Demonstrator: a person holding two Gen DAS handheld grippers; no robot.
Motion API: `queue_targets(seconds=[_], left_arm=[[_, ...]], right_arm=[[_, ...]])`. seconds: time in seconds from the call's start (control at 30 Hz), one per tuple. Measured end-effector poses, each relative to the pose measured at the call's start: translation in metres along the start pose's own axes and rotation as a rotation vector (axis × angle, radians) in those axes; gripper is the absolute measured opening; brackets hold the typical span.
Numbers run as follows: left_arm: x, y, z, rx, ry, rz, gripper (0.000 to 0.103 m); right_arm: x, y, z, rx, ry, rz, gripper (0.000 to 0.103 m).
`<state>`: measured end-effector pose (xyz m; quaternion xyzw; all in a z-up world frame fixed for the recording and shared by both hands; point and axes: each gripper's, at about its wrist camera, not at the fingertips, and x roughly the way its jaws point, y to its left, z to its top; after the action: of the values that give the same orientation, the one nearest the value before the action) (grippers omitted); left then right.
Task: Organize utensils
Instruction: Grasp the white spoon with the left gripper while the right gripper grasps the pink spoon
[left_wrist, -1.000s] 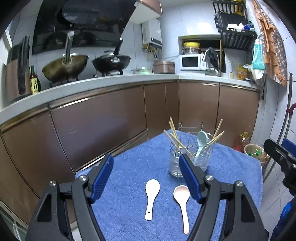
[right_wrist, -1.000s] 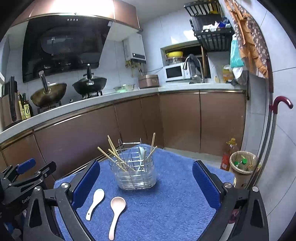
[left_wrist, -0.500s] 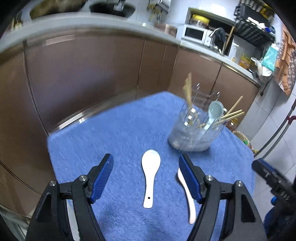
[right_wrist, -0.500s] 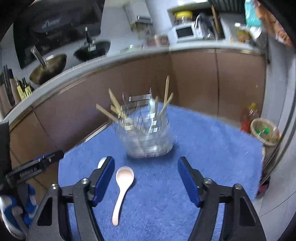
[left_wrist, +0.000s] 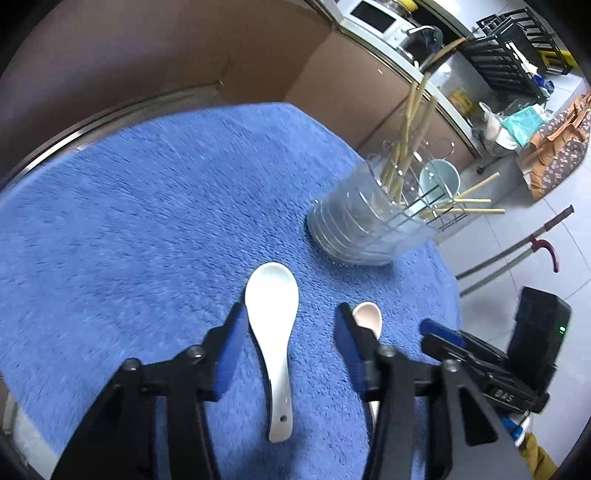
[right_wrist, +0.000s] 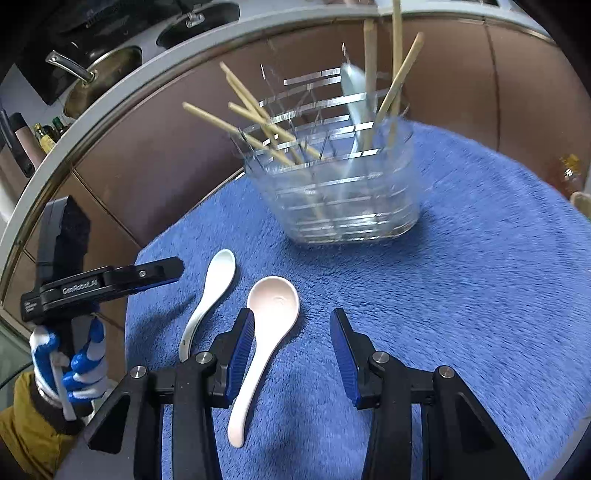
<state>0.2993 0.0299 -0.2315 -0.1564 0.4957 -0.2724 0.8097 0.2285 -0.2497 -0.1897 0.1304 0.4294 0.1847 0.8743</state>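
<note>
Both claws were closing, gripping nothing, over a fuzzy blue towel (right_wrist: 461, 295). A glossy white spoon (left_wrist: 273, 317) lay between the left claw (left_wrist: 288, 328) pads, a pink spoon (right_wrist: 269, 317) between the right claw (right_wrist: 291, 332) pads. "GenRobot.AI" marked the left claw.

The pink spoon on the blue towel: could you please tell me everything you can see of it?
The pink spoon is a pale pink soup spoon, glossy like ceramic or melamine, with a deep oval bowl and a short curved handle. It lies bowl up on the blue towel, bowl toward the clear utensil holder, just right of the white spoon and apart from it. The right gripper straddles its neck, jaws closing; whether the left pad touches it is unclear. Otherwise only the towel touches it.
</note>
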Motion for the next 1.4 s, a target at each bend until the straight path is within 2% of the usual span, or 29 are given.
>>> queue_targets(seconds=[0.23, 0.47, 0.73, 0.9, 0.93, 0.97, 1.33, 1.4], left_arm=[[0.021, 0.017, 0.016, -0.033, 0.067, -0.075, 0.029], [0.037, 0.018, 0.030, 0.008, 0.108, -0.039, 0.026], [0.022, 0.025, 0.037, 0.006, 0.071, -0.054, 0.026], [0.032, 0.032, 0.038, -0.004, 0.107, -0.036, 0.026], [0.033, 0.031, 0.037, -0.002, 0.113, -0.036, 0.026], [0.035, 0.032, 0.038, 0.002, 0.119, -0.038, 0.026], [0.055, 0.023, 0.045, 0.043, 0.176, -0.020, 0.026], [0.058, 0.020, 0.045, 0.045, 0.175, -0.010, 0.018]], right_arm=[[0.027, -0.016, 0.013, 0.023, 0.072, 0.076, 0.040], [0.041, -0.020, 0.025, -0.002, 0.115, 0.111, 0.040], [0.049, -0.012, 0.027, -0.046, 0.135, 0.124, 0.040], [0.059, -0.010, 0.030, -0.046, 0.148, 0.116, 0.040], [0.059, -0.010, 0.029, -0.045, 0.151, 0.115, 0.039], [0.061, -0.011, 0.029, -0.044, 0.155, 0.116, 0.034], [0.065, -0.009, 0.038, -0.070, 0.173, 0.117, 0.026], [0.068, -0.007, 0.038, -0.079, 0.180, 0.112, 0.023]])
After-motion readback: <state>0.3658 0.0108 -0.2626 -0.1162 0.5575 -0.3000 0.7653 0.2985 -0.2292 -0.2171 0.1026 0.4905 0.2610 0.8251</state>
